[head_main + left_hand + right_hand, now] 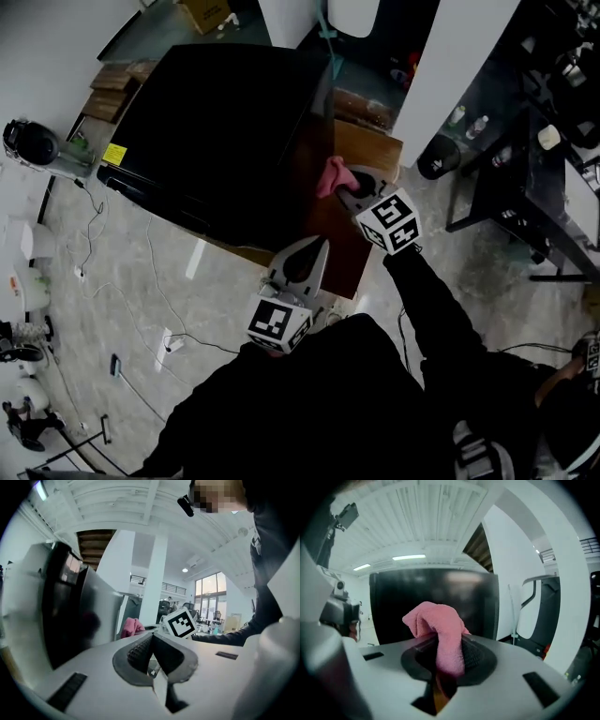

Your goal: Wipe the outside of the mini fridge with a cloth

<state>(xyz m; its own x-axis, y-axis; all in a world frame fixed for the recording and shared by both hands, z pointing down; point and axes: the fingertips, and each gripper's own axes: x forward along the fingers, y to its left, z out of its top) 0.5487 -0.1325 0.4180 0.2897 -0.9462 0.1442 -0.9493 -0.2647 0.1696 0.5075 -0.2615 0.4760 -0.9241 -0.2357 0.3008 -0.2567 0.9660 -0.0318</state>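
Pink cloth: one, soft terry, bunched up.
Right gripper: white shell, ribbed black pads clenched on the cloth.
Left gripper: same make, jaws pressed together with nothing between, nearer than the right one.
Grippers: two.
Fridge: one, black, glossy, boxy; the cloth is just beside its right side.
Table: brown wood, under the fridge.

Head view is dim; the glossy grey marble floor shows glare. Both gripper views curve, with black corners.
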